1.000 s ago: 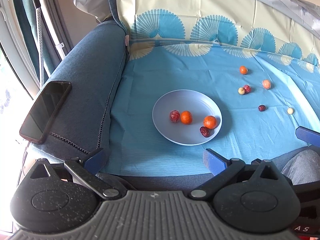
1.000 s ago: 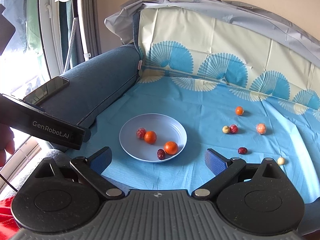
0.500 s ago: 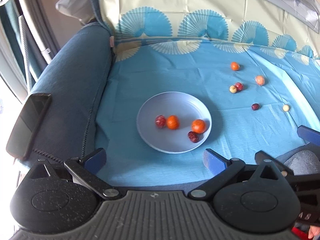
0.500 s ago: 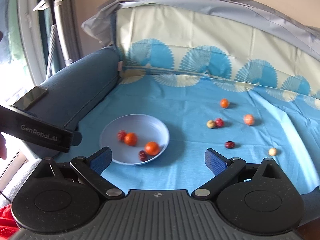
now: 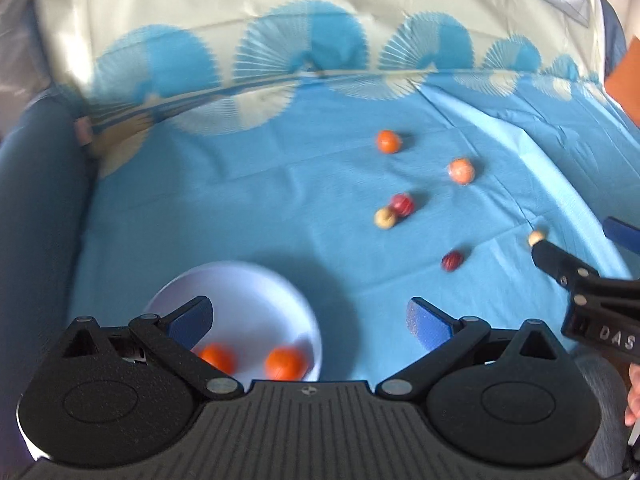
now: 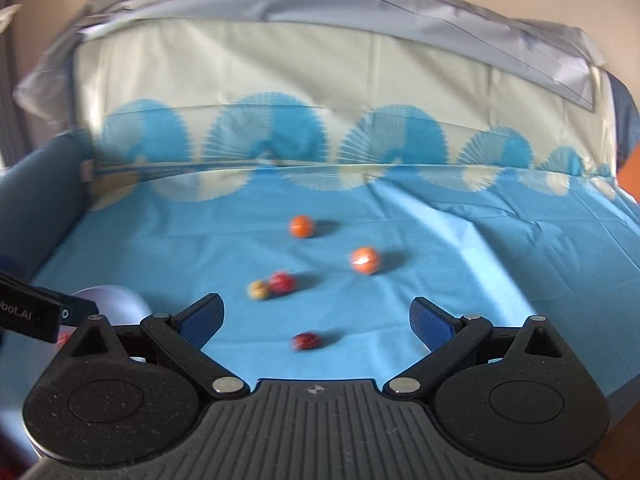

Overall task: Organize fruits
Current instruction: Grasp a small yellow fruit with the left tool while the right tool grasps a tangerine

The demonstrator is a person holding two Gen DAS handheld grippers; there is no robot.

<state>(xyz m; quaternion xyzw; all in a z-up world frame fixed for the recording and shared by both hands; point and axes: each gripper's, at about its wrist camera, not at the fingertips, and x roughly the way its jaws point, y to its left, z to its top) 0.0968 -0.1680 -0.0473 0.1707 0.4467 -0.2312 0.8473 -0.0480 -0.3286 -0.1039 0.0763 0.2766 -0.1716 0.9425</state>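
Fingers of both the left gripper (image 5: 308, 320) and right gripper (image 6: 316, 318) are spread wide, empty; two oranges (image 5: 286, 363) are held in the pale plate (image 5: 256, 300).

Open blue cloth (image 6: 460, 280) lies ahead of the right tongs (image 6: 316, 316); only the dark red fruit (image 6: 306, 341) sits between their spread fingers. The plate (image 5: 248, 300) blocks the left tongs (image 5: 308, 320).

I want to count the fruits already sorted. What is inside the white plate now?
In the left wrist view, two orange fruits lie in the white plate. Its near part is covered by the left hand-held gripper, so any other fruit there cannot be seen.
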